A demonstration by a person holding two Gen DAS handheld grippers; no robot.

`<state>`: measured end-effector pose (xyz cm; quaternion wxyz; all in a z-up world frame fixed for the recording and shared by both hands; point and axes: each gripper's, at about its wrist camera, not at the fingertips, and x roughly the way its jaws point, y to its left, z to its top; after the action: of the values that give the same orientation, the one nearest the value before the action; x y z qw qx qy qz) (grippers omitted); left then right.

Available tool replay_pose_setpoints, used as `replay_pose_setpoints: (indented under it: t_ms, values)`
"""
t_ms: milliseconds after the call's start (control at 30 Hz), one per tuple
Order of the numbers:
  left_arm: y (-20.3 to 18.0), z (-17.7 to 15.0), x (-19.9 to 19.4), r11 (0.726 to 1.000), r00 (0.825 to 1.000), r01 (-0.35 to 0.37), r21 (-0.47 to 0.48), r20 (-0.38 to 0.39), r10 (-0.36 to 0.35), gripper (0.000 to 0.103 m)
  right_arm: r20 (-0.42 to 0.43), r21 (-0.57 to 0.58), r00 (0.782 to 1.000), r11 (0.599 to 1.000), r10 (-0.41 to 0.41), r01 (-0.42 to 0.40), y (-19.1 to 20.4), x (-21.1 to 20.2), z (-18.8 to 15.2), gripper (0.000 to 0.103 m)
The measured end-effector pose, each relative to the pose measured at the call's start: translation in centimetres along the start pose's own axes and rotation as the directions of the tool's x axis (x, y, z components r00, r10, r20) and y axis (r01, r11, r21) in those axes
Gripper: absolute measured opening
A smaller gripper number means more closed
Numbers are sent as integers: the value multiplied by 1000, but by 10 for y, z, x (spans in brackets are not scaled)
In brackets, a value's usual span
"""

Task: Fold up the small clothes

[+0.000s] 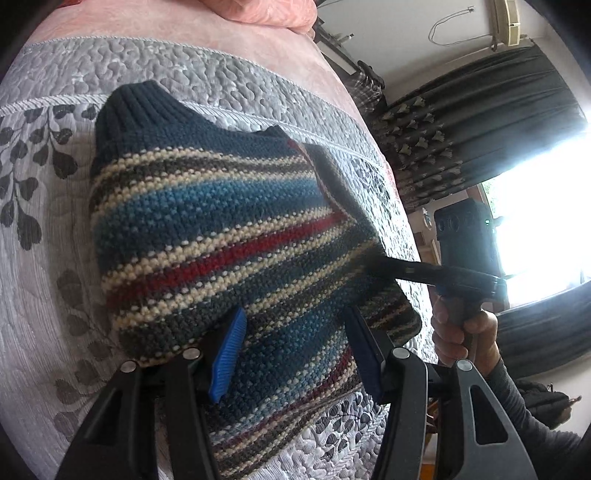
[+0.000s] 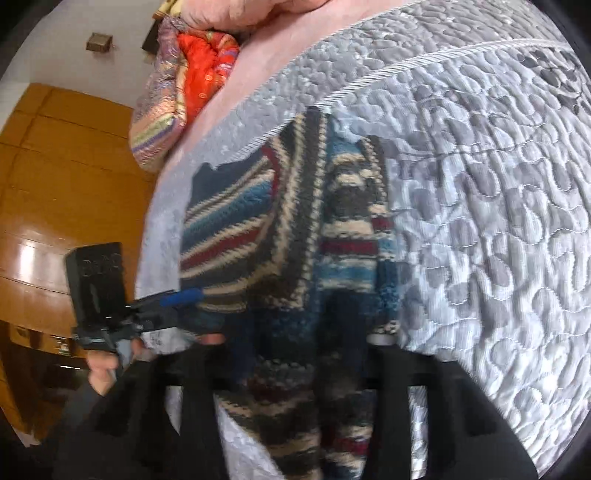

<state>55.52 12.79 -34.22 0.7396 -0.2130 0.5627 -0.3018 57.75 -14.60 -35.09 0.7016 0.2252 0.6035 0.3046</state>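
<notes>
A striped knit sweater (image 1: 207,221) in navy, blue, red and cream lies on the grey quilted bedspread (image 1: 48,206). My left gripper (image 1: 295,343) is open, its blue pads (image 1: 227,350) wide apart over the sweater's near part. In the left wrist view my right gripper (image 1: 373,264) comes in from the right, held by a hand (image 1: 461,336), and is shut on the sweater's right edge, which is raised. The right wrist view is blurred: the sweater (image 2: 229,225) bunches between the dark fingers of my right gripper (image 2: 303,314). The left gripper (image 2: 184,297) sits at the sweater's left edge.
A pink blanket (image 1: 258,14) lies at the head of the bed. Folded bright quilts (image 2: 184,81) are stacked beside it. A wooden wardrobe (image 2: 55,184) stands off one side of the bed, and dark curtains (image 1: 480,129) with a bright window off the other.
</notes>
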Motion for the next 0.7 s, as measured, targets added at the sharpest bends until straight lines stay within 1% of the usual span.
replay_pose_setpoints:
  t_ms: [33, 100, 133, 200, 267, 300, 333, 367, 433, 467, 500, 567, 600, 667, 700]
  values:
    - [-1, 0, 0, 1000, 1000, -1, -1, 1, 1, 56, 10, 4, 1000, 1000, -6, 6, -3, -1, -1, 24]
    - [-10, 1, -3, 1000, 1000, -1, 16, 9, 1, 54, 40, 19, 999, 1000, -13, 12, -14, -7, -4, 21]
    - [-15, 1, -5, 999, 1000, 12, 30, 18, -13, 54, 56, 48, 998, 999, 2, -4, -23, -11, -5, 21]
    - [-26, -1, -10, 997, 998, 56, 51, 25, -57, 54, 57, 101, 998, 994, 28, -34, -41, -10, -10, 21]
    - [-33, -5, -7, 995, 998, 64, 73, 3, -65, 54, 52, 112, 997, 991, 63, -68, -47, -8, -12, 25]
    - [-32, -8, -3, 996, 999, 54, 76, -11, -53, 54, 58, 111, 995, 990, 84, -90, -46, -12, -12, 27]
    - [-31, -9, -1, 996, 999, 42, 79, -15, -41, 54, 72, 119, 992, 987, 101, -109, -44, -18, -10, 32]
    - [-28, -10, 0, 997, 999, 32, 76, -17, -31, 54, 99, 123, 988, 984, 115, -126, -42, -26, -7, 31]
    - [-20, -10, 1, 998, 999, 44, 47, -15, -43, 54, 155, 105, 981, 985, 117, -134, -33, -42, 1, 32]
    - [-17, -9, 1, 998, 999, 50, 35, -13, -50, 54, 163, 99, 978, 984, 128, -145, -28, -44, 8, 32]
    - [-17, -9, 1, 998, 999, 52, 31, -13, -52, 54, 158, 97, 979, 985, 127, -144, -24, -43, 13, 32]
    - [-18, -8, 3, 998, 999, 45, 35, -15, -45, 54, 128, 83, 987, 990, 100, -111, -16, -34, 22, 38]
    - [-19, -8, 4, 998, 999, 42, 37, -18, -41, 54, 104, 82, 991, 993, 82, -90, -13, -26, 26, 39]
    - [-19, -10, 6, 999, 999, 37, 38, -21, -37, 54, 62, 82, 996, 995, 56, -61, -9, -9, 34, 39]
    - [-20, -10, 7, 999, 999, 36, 39, -22, -35, 54, 39, 75, 998, 996, 49, -52, -7, 0, 36, 36]
